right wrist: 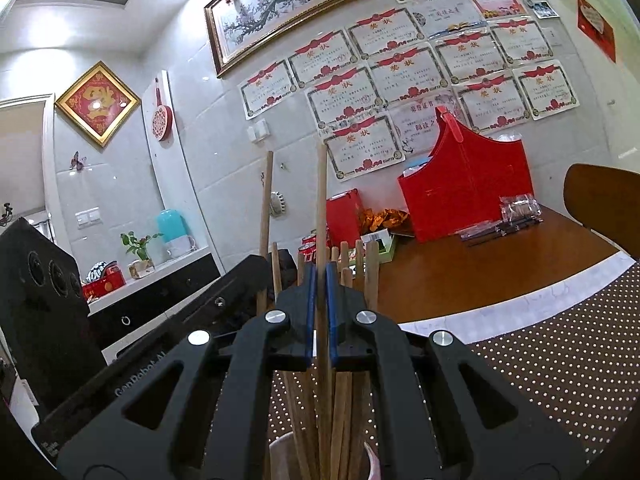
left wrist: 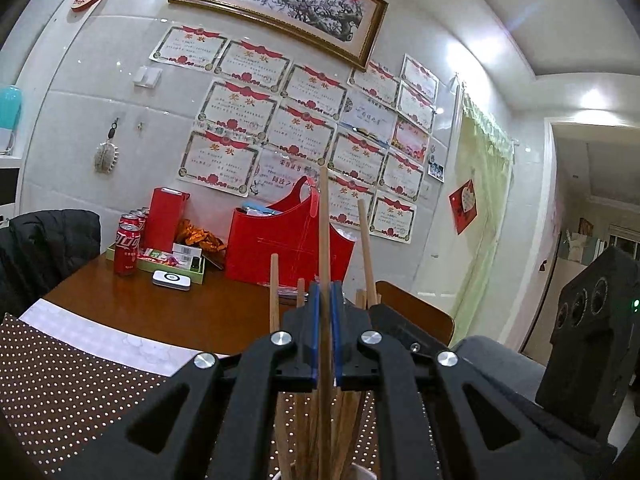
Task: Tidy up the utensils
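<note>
My left gripper (left wrist: 325, 292) is shut on a wooden chopstick (left wrist: 324, 224) that stands upright between its blue pads. Below it several more chopsticks (left wrist: 370, 256) stand in a white cup (left wrist: 360, 472), barely visible at the bottom edge. My right gripper (right wrist: 320, 272) is shut on another upright wooden chopstick (right wrist: 321, 200) over the same white cup (right wrist: 280, 448), which holds several chopsticks (right wrist: 360, 268). The right gripper's body shows at the right of the left wrist view (left wrist: 592, 320); the left gripper's body shows at the left of the right wrist view (right wrist: 40, 292).
A brown dotted mat (left wrist: 60, 392) lies on the wooden table (left wrist: 180, 312). At the back stand a red basket (left wrist: 288, 244), cola cans (left wrist: 128, 248), a red box (left wrist: 168, 220) and a green tray (left wrist: 176, 268). A packet of utensils (right wrist: 504, 224) lies by the basket. A chair back (right wrist: 608, 200) stands at the right.
</note>
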### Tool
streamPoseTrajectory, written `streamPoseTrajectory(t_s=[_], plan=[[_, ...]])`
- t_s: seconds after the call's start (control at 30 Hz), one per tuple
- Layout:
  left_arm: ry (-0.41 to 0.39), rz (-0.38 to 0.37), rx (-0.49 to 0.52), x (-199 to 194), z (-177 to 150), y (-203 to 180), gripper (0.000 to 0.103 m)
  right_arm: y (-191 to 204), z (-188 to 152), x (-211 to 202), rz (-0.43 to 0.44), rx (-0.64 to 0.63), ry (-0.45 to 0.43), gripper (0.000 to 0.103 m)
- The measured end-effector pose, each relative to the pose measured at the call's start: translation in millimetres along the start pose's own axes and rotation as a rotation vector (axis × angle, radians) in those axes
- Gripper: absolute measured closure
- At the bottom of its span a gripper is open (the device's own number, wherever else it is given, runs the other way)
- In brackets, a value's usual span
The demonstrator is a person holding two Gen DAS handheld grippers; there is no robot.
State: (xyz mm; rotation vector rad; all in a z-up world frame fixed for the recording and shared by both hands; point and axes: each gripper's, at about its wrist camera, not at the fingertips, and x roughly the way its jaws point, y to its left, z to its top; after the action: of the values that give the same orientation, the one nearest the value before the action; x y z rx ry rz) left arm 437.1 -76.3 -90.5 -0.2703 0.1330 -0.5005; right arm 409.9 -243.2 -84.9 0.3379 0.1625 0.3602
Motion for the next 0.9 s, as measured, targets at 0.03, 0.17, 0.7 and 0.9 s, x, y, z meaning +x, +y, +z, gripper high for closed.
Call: streamPoseTrajectory(t_s=[0.03,0.17,0.7,0.9], plan=[[0.003,0.001,0.001,-0.3,-1.9,1.0,0.098,-0.3,-0.9,-0.5,0.000,0.000,0.002,0.097],[0.017,0.009,0.022,-5.1,-6.4,0.4,0.095,-0.5,-2.3,-3.6,-0.004,0.008,0.020,0.092],[-0.023,0.199,0.071,-78.2,35.3,-13.9,0.012,1.3,34.5,-68.9,-0.097,0.024,-0.046,0.006],[0.033,0.309,0.142,-118.8,41.7,-40.1,0.007,16.6,39.6,-102.2,-0.161,-0.014,0.011,0.006]])
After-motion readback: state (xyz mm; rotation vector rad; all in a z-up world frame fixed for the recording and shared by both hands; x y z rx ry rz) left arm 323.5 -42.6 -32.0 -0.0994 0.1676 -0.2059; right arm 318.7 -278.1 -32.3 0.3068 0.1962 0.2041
